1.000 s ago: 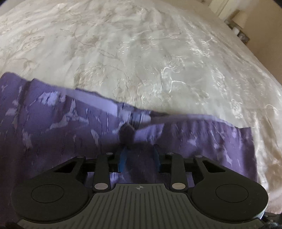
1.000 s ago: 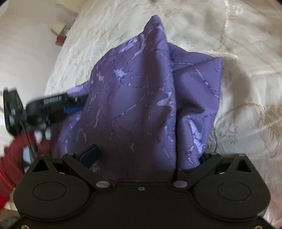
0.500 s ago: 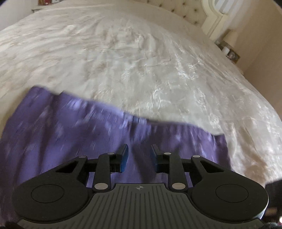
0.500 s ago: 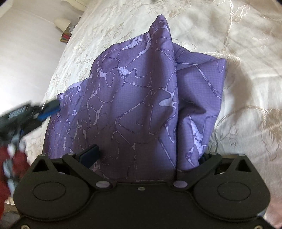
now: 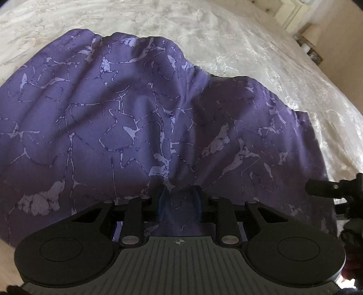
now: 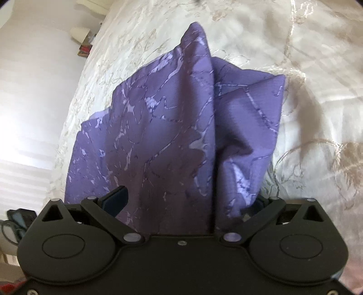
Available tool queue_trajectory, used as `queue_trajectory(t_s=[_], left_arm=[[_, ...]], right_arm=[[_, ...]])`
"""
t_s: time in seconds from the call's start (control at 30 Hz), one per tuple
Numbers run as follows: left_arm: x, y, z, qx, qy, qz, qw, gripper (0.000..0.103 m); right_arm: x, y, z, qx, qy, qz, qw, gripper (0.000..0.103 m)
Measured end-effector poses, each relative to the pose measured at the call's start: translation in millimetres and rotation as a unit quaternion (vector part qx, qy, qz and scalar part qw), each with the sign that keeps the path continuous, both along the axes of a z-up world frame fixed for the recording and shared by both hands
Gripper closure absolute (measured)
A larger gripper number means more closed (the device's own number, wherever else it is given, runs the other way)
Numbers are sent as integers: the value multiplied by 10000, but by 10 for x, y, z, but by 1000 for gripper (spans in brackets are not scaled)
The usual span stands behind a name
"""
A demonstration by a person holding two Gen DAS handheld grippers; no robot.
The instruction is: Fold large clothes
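Note:
A large purple cloth with a pale crackle print lies rumpled on a cream embroidered bedspread. My left gripper is shut on a raised fold of it, which bunches up between the blue pads. In the right wrist view the same cloth rises in a long ridge up to my right gripper. Its jaws stand wide open. The left finger shows bare beside the fabric, and the cloth hides the right finger. A black part of the right gripper pokes in at the left view's right edge.
The bedspread stretches beyond the cloth on all sides. A bedside stand with small items and a pale headboard are at the far right corner. A lamp stands by the wall left of the bed, and dark gear lies low there.
The left gripper swept across the cloth with its jaws apart and now pinches a fold; the cloth fills more of its view. It has left the right wrist view. The right gripper barely moved.

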State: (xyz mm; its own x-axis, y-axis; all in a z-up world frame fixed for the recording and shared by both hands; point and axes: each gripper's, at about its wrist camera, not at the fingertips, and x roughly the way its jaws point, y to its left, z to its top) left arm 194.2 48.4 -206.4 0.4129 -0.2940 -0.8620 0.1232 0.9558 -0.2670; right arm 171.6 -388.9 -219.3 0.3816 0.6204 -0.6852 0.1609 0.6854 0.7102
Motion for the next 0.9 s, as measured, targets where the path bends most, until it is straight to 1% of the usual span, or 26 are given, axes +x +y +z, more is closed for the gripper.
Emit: queue_trajectory(t_s=[0.03, 0.07, 0.1, 0.13, 0.2, 0.27, 0.37, 0.43, 0.53, 0.6, 0.63, 0.67, 0.77, 0.8, 0.9], left_arm=[[13, -1, -3, -10, 14, -14, 10000, 78], [13, 3, -11, -24, 7, -31, 10000, 78], [0, 10, -19, -52, -14, -39, 10000, 78], [-19, 18, -33, -54, -90, -22, 9999, 78], [-60, 22, -19, -82, -131, -3, 9999, 78], [-141, 11, 54, -59, -257, -17, 9997, 78], [-308, 6, 247, -43, -564, -245, 9981, 78], [-447, 3, 320, -3, -667, -416, 9969, 78], [-600, -13, 244, 45, -516, -433, 9977, 78], [-645, 12, 122, 133, -360, -279, 9989, 78], [-638, 36, 28, 132, -192, -205, 9995, 78], [-608, 40, -10, 90, -109, -154, 9998, 78], [-546, 21, 24, 119, 5, -180, 9998, 78], [-514, 2, 79, 157, -31, -264, 9995, 78], [-393, -40, 281, 203, -443, -409, 9980, 78]], right_arm=[[-3, -26, 4, 26, 20, -50, 10000, 2], [-10, -52, 15, 20, 23, -104, 9999, 8], [-24, -74, 30, -18, -3, -151, 9999, 21], [-47, -99, 55, -104, -44, -204, 9997, 30], [-101, -153, 92, -74, -138, -245, 9996, 54], [-135, -195, 147, -1, -208, -255, 9995, 69], [-172, -219, 287, -82, -329, -195, 9992, 72], [-184, -208, 365, -135, -389, -148, 9990, 72], [-184, -165, 451, -192, -440, -111, 9988, 72], [-182, -137, 490, -204, -474, -86, 9986, 72], [-188, -136, 511, -215, -488, -46, 9986, 72], [-185, -117, 529, -225, -499, 3, 9985, 73], [-167, -55, 605, -310, -569, 105, 9978, 73], [-163, -59, 627, -295, -581, 92, 9978, 73], [-143, -28, 698, -246, -629, 46, 9977, 73]])
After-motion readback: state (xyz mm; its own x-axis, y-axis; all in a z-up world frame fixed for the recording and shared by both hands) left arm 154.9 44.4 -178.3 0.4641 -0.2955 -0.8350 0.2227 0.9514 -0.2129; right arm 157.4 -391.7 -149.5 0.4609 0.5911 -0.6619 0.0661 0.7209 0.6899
